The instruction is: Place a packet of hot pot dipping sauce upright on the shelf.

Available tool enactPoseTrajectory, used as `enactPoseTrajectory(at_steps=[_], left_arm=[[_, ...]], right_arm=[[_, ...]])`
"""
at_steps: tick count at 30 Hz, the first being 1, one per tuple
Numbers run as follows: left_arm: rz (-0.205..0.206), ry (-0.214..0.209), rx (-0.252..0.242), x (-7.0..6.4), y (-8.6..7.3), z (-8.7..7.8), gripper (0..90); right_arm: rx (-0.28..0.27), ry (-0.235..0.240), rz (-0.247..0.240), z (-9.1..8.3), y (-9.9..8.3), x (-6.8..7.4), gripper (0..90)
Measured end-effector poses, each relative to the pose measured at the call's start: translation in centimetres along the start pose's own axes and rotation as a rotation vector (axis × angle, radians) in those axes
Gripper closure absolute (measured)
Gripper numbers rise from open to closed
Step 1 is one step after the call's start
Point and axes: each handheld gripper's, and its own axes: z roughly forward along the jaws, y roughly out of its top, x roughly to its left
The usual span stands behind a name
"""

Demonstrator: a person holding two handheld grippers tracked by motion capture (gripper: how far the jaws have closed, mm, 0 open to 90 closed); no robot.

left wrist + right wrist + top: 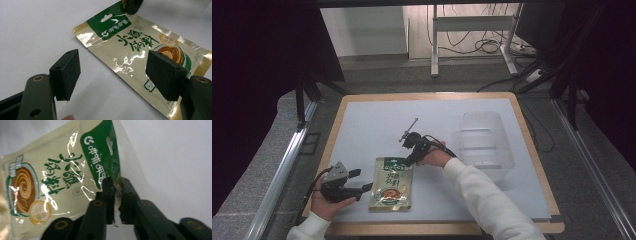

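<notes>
A gold and green sauce pouch (391, 184) lies flat on the white mat near the front of the table. My right gripper (409, 162) is at its top right corner. In the right gripper view the jaws (116, 192) are shut on the green top edge of the pouch (50, 177), which lifts slightly there. My left gripper (362, 180) rests just left of the pouch, open. In the left gripper view its pads (66, 75) stand wide apart, with the pouch (135, 47) lying ahead and to the right, untouched. My right gripper's black tip (131, 5) shows at the pouch's far edge.
A clear plastic container (484, 142) stands at the right of the white mat (372, 125). The wooden table rim (537, 150) frames the mat. Beyond the table are a metal desk frame (434, 45) and cables on the floor.
</notes>
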Motion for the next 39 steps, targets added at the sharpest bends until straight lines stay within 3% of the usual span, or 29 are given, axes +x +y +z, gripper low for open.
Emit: enactPoseTrajectory(at_steps=[9,15,21,28,32,39], left_arm=[[0.001,0.001,-0.001,0.0,0.0,0.0,27.6],[-0.007,0.020,-0.006,0.4,-0.1,-0.2,27.6],[-0.016,0.023,-0.013,0.6,-0.1,-0.4,27.7],[-0.039,0.038,-0.047,0.7,-0.1,-1.0,27.7],[-0.031,0.033,-0.035,0.5,-0.1,-0.7,27.7],[-0.032,0.038,-0.045,0.5,-0.1,-0.8,27.7]], right_arm=[[-0.015,-0.009,-0.043,-0.5,0.1,0.5,89.5],[-0.039,-0.029,-0.073,-1.8,0.2,1.6,89.7],[-0.090,-0.029,-0.097,-4.2,0.6,2.7,89.7],[-0.168,-0.090,-0.170,-7.6,0.7,5.4,89.8],[-0.198,-0.102,-0.216,-8.9,0.8,6.9,89.9],[-0.240,-0.126,-0.245,-10.8,1.0,8.1,89.9]])
